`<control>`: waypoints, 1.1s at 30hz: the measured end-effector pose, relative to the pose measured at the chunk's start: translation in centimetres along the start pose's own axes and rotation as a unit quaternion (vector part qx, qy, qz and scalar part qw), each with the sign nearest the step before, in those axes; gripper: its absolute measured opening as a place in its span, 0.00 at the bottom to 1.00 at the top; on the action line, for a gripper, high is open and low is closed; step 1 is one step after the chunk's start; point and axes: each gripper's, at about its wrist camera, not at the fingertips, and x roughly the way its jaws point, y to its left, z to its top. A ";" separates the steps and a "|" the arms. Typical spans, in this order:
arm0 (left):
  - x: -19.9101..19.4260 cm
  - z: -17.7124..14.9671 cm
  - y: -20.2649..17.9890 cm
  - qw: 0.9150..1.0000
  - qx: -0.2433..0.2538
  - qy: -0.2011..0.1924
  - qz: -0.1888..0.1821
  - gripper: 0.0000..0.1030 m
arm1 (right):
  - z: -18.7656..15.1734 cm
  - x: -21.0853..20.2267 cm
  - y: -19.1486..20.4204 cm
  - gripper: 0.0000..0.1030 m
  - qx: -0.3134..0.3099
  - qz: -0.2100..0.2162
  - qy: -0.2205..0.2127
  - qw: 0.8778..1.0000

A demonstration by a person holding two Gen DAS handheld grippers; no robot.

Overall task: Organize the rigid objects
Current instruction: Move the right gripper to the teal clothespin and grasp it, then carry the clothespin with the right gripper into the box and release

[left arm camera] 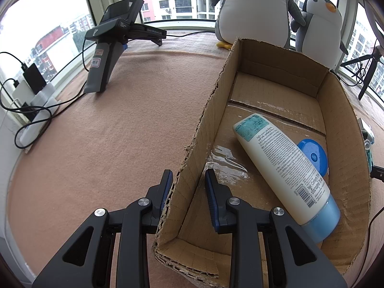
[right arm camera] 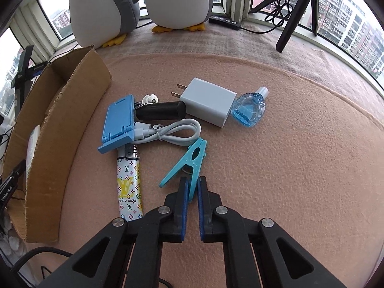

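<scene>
Both tongs are clenched: the left gripper (left arm camera: 188, 182) clamps the near wall of the open brown cardboard box (left arm camera: 345, 129), and the right gripper (right arm camera: 192, 186) pinches one leg of the turquoise plastic clothespin (right arm camera: 186, 165) on the pink felt. Packed so far: a white lotion tube with a blue cap (left arm camera: 285, 168) and a round blue lid (left arm camera: 314, 154). Still outside lie the white charger (right arm camera: 207, 102), blue glass bottle (right arm camera: 248, 109), patterned lighter (right arm camera: 128, 182), blue phone stand (right arm camera: 118, 124), white cable (right arm camera: 168, 132) and black cylinder (right arm camera: 160, 111)
</scene>
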 end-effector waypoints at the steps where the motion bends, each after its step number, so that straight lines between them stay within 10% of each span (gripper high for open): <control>1: 0.0 0.0 0.0 1.000 0.000 0.000 0.000 0.25 | -0.1 0.0 -0.2 0.05 0.002 0.000 0.000 1.000; 17: 0.0 0.0 0.0 1.000 0.000 0.000 0.000 0.25 | -1.1 -4.3 -0.9 0.04 0.016 0.017 -0.041 0.999; 33: 0.0 0.1 0.0 1.000 -0.001 0.000 0.000 0.25 | 4.3 -7.7 10.7 0.04 -0.082 0.097 -0.103 0.986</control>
